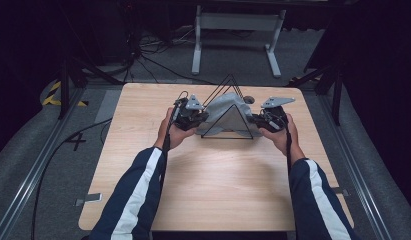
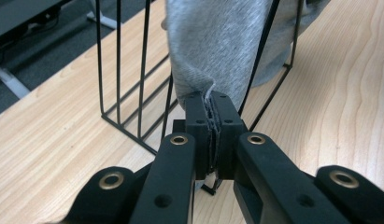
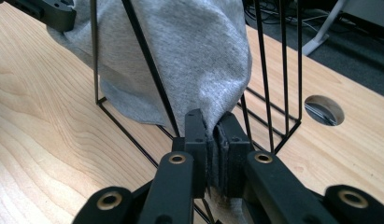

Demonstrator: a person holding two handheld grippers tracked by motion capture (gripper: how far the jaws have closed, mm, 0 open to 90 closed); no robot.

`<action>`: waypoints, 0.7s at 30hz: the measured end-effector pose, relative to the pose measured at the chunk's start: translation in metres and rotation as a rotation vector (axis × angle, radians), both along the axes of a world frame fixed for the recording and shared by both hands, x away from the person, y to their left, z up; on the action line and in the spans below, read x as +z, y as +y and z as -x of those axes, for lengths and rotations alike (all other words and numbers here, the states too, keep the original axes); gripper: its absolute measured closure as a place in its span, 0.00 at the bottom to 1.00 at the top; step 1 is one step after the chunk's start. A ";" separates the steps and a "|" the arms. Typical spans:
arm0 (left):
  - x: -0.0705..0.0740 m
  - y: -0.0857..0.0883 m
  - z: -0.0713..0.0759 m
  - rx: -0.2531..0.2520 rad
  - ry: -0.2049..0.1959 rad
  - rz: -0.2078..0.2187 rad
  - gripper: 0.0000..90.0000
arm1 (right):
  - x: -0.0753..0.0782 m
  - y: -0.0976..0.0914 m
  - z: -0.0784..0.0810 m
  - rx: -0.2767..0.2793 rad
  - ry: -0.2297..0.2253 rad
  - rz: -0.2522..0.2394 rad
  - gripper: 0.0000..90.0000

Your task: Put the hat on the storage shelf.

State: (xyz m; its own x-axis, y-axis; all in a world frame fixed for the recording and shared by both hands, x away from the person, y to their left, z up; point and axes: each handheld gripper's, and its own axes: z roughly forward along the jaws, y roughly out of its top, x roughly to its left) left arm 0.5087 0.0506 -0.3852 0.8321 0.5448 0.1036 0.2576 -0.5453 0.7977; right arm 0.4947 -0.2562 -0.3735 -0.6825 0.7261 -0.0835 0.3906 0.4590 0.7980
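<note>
At frame centre, 2 grippers, left gripper point(image 1: 192, 116) and right gripper point(image 1: 269, 119), clamped the soft, light grey knit cloth point(image 1: 224, 112) by its edges over the black triangular wire rack point(image 1: 228, 131).

Grey cloth point(image 2: 217, 46): soft knit with a fine, matt, slightly fuzzy weave. Rack point(image 3: 278, 70): thin black wire with a smooth, faintly glossy finish; table point(image 1: 218, 185): light wood-grain top, smooth and matt. Left gripper point(image 2: 212, 105) and right gripper point(image 3: 213, 123): matt black plastic, with brass-coloured metal rings at the pivots.
</note>
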 end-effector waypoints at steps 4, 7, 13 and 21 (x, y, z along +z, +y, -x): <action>-0.006 -0.003 -0.001 0.007 0.007 -0.005 0.97 | -0.008 -0.002 -0.002 -0.018 0.011 0.010 0.94; -0.013 -0.007 -0.002 0.025 0.017 -0.011 0.97 | -0.015 -0.004 -0.004 -0.025 0.026 -0.006 0.94; -0.023 -0.011 -0.005 0.030 0.026 -0.026 0.97 | -0.025 -0.005 -0.005 -0.042 0.036 -0.030 0.94; -0.013 -0.004 -0.002 0.027 0.005 -0.053 0.96 | -0.019 -0.006 0.000 -0.064 0.018 0.009 0.92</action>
State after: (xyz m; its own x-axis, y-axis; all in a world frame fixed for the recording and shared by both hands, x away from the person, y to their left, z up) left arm 0.5103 0.0465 -0.3979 0.8180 0.5605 0.1295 0.2761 -0.5800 0.7664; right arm 0.4945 -0.2623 -0.3923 -0.6362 0.7676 -0.0784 0.4333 0.4395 0.7868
